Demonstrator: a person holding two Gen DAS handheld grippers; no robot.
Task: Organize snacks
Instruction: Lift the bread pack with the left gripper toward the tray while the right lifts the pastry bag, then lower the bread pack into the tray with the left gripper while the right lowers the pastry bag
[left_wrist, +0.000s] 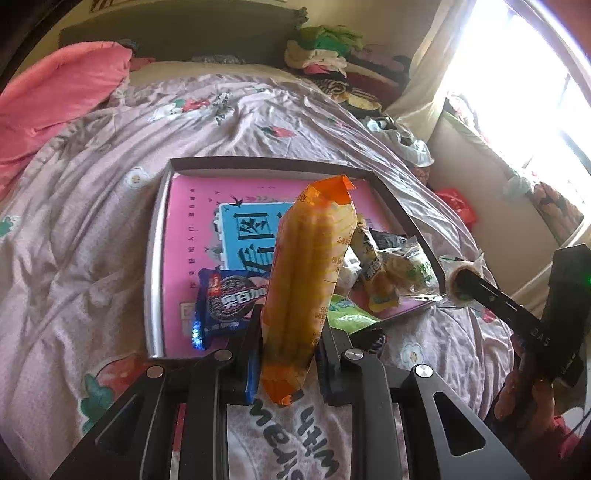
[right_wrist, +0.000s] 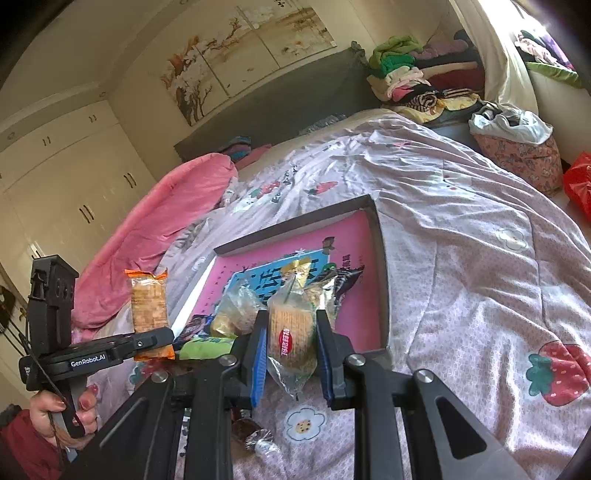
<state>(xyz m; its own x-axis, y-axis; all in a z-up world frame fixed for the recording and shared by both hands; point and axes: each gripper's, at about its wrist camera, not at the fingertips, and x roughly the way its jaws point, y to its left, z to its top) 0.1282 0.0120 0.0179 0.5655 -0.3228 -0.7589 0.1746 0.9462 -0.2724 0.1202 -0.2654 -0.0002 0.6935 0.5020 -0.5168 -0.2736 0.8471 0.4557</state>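
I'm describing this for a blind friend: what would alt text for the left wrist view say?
The left gripper holds an orange cracker packet upright between its fingers, above a shallow pink-bottomed tray of snacks on a floral bedspread. A blue cookie pack lies in the tray.

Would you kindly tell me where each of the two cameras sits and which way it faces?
Left wrist: on the left tongs, looking down along them at the orange cracker pack they grip and the pink-lined box; the right tongs and hand show at right.
Right wrist: on the right tongs, gripping a clear biscuit pack; the left tongs and hand show at left.
Shared: box, both packs, floral bedspread.
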